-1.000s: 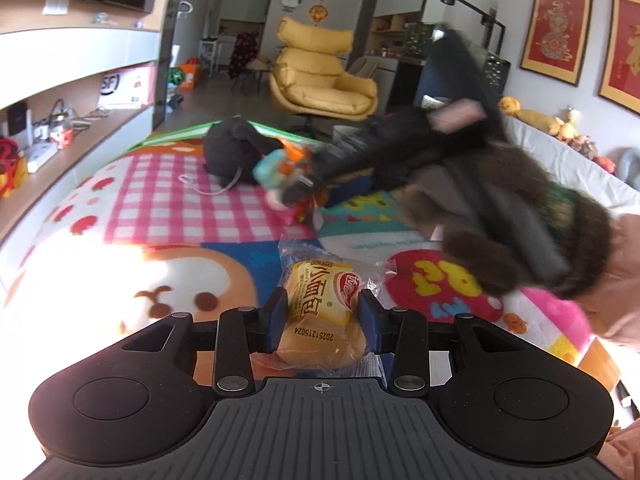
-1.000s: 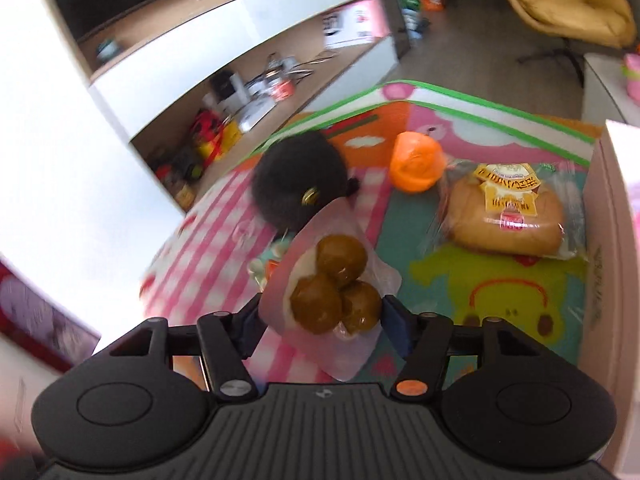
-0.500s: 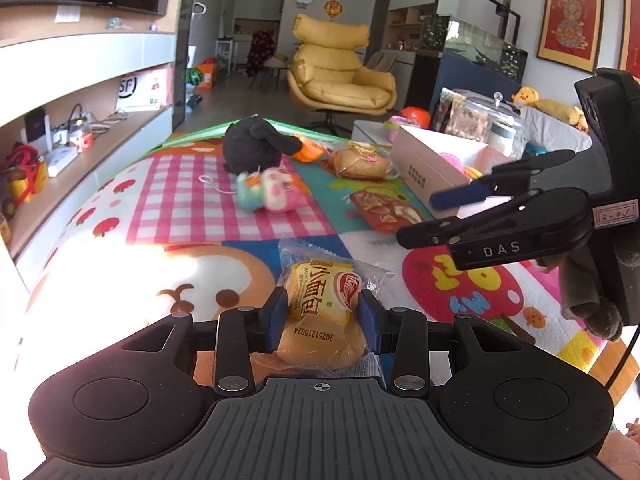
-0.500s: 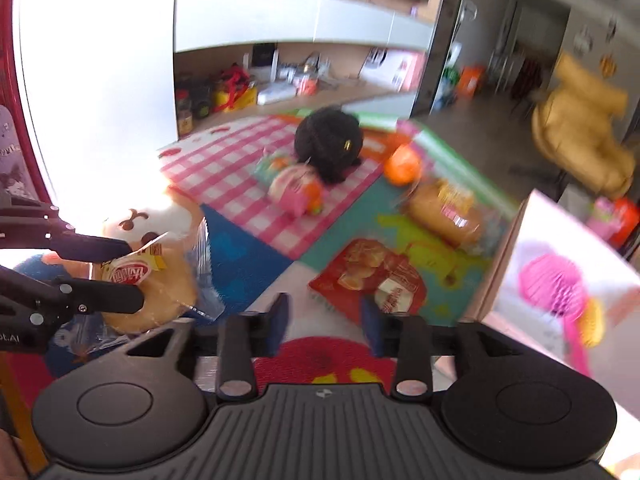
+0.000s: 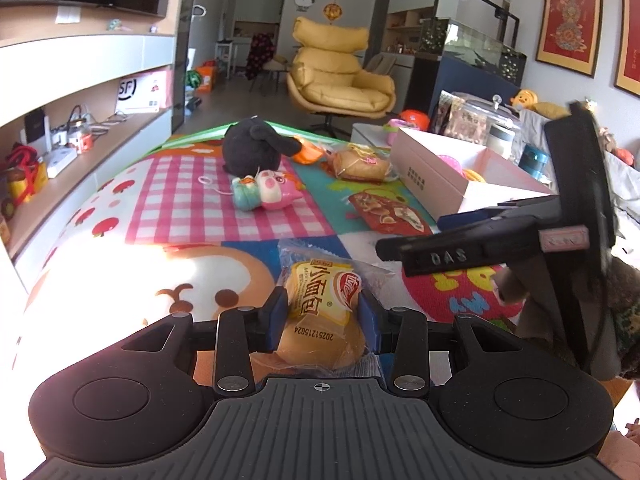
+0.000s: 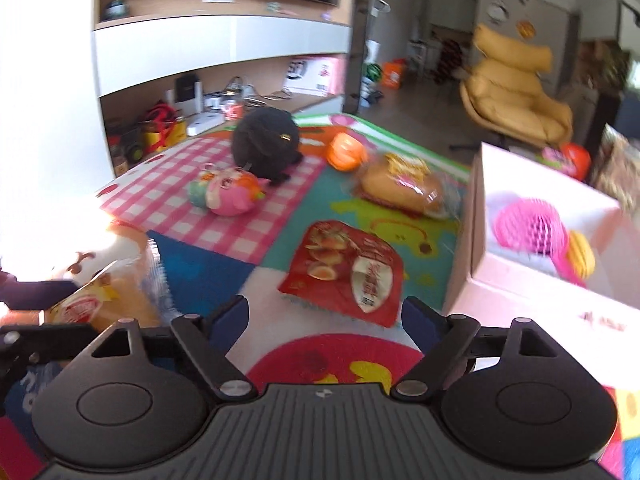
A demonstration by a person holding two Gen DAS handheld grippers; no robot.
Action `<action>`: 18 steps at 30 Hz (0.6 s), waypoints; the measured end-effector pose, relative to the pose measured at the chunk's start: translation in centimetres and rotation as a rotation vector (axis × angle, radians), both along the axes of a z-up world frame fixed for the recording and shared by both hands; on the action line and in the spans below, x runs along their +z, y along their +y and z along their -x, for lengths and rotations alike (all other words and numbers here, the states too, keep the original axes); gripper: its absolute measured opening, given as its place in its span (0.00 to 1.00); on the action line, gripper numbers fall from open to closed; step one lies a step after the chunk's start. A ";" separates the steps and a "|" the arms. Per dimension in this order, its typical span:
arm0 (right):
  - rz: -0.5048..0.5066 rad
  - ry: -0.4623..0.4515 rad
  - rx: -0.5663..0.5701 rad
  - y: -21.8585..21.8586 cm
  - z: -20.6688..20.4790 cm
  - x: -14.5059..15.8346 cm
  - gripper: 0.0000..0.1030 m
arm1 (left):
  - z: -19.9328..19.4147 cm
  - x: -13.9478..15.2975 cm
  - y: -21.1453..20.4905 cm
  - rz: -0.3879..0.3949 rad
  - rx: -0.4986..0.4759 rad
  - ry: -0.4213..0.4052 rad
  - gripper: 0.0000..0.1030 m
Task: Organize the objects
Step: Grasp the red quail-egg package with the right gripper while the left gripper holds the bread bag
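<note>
Nearest, at six o'clock, the left gripper (image 5: pixel 322 314) pinched a wrapped bun (image 5: pixel 322 312), its lower half hidden. The right gripper (image 6: pixel 326 316), empty where it earlier held a snack bag (image 6: pixel 346 272), spread its jaws, angled downward. That bag lay at twelve on the play mat (image 6: pixel 208 256), blurred.

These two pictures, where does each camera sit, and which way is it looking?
Left wrist view: on the left gripper, looking along its fingers across the mat toward the armchair; a bun is clamped between them, and the right gripper reaches in from the right.
Right wrist view: on the right gripper, facing the mat and box; its jaws are opening, nothing between them.
Shared: bun, red packet, black plush, armchair.
</note>
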State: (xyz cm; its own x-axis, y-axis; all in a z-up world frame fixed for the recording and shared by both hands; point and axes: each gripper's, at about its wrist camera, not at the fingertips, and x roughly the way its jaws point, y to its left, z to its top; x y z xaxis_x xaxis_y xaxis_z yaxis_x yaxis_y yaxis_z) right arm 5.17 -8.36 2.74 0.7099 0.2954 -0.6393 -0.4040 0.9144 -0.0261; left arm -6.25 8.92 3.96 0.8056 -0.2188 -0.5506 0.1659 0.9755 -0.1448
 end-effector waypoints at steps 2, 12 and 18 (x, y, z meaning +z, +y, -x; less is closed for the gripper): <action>-0.020 0.025 -0.029 0.1 -0.8 -0.1 0.82 | 0.1 0.0 0.1 0.003 0.001 -0.001 0.42; -0.039 0.067 -0.059 1.0 -2.2 -0.4 0.71 | 0.2 0.0 0.1 0.002 0.000 -0.003 0.42; 0.025 0.074 0.043 -1.4 1.2 0.0 0.71 | 0.3 0.1 -0.1 -0.006 0.003 -0.002 0.42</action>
State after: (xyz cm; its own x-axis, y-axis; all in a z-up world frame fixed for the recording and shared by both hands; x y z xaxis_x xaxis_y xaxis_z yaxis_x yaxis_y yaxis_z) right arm 3.92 -9.78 2.73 0.6477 0.3079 -0.6969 -0.4449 0.8954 -0.0179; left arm -6.56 8.83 4.05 0.8071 -0.2126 -0.5507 0.1627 0.9769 -0.1386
